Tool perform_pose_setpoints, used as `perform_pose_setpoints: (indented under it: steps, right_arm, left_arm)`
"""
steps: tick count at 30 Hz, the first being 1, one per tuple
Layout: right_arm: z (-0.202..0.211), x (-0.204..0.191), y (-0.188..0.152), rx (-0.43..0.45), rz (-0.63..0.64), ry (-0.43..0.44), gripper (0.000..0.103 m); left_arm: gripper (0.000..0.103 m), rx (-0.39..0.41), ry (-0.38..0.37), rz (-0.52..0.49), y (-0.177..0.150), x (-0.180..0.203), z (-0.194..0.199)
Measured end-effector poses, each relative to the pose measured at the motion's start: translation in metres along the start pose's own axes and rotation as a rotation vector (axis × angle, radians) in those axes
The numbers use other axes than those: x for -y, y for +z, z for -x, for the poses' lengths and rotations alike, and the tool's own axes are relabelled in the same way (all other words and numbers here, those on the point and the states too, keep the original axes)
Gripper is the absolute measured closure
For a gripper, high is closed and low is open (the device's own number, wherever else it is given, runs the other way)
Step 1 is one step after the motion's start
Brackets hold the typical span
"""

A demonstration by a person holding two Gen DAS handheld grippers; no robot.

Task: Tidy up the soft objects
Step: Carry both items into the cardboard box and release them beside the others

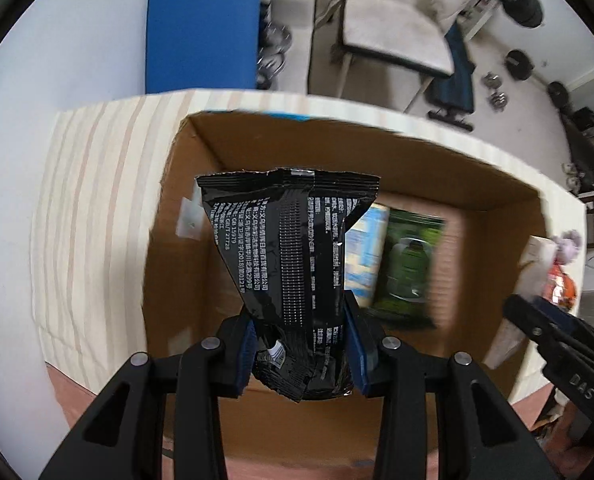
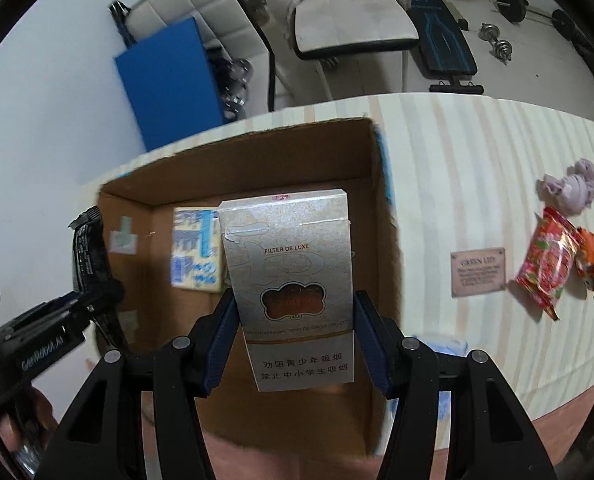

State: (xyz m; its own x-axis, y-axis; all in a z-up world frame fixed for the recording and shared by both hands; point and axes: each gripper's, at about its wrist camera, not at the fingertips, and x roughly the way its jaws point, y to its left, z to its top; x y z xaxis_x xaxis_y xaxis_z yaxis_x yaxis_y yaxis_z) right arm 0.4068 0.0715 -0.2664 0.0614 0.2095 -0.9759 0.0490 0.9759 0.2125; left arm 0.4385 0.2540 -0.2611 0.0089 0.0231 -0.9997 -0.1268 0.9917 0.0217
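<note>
Our left gripper [image 1: 301, 344] clamps a black pouch [image 1: 293, 248], and our right gripper [image 2: 295, 340] clamps a silver pack [image 2: 293, 280], both above the open cardboard box [image 1: 497, 204]. Released together, they could collide or catch its wall. The box sits on a striped tablecloth [image 2: 457, 168]; gym weights [image 2: 497, 42] lie on the floor beyond.

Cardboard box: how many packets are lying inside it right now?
2. A pale blue-and-cream packet lies on the floor of the brown cardboard box, a dark green packet right beside it. The held items may hide more.
</note>
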Motion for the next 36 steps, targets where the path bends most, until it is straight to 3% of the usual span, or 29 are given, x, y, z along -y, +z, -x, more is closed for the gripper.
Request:
perform_pose_setpoints:
  steps: [5, 11, 17, 18, 19, 20, 21, 23, 36]
  right_arm:
    - [-0.036, -0.006, 0.017, -0.06, -0.012, -0.08, 0.044]
    - [-0.059, -0.001, 0.033, -0.088, -0.024, -0.141, 0.044]
    - [-0.065, -0.002, 0.04, -0.118, -0.031, -0.163, 0.043]
    - [-0.066, -0.002, 0.041, -0.129, -0.037, -0.165, 0.041]
    - [-0.065, -0.002, 0.041, -0.136, -0.047, -0.139, 0.031]
    - [-0.064, -0.002, 0.042, -0.137, -0.049, -0.121, 0.015]
    - [-0.064, -0.004, 0.044, -0.131, -0.044, -0.121, 0.011]
    - [-0.06, -0.01, 0.042, -0.119, -0.026, -0.132, 0.01]
    - [-0.047, -0.03, 0.031, -0.097, 0.013, -0.158, 0.001]
  left_arm:
    - [0.067, -0.074, 0.006, -0.019, 0.027, -0.011, -0.031]
    - [0.067, -0.101, 0.0, -0.037, 0.042, -0.012, -0.044]
    - [0.06, -0.152, 0.02, -0.044, 0.045, -0.005, -0.052]
    - [0.053, -0.15, 0.008, -0.047, 0.044, -0.005, -0.051]
    - [0.049, -0.146, 0.003, -0.053, 0.043, -0.003, -0.05]
    - [0.035, -0.141, 0.004, -0.057, 0.044, -0.002, -0.049]
    - [0.024, -0.134, 0.0, -0.06, 0.043, -0.002, -0.047]
    - [0.019, -0.119, -0.003, -0.061, 0.042, -0.002, -0.043]
    - [0.016, -0.077, 0.017, -0.089, 0.029, 0.0, -0.026]
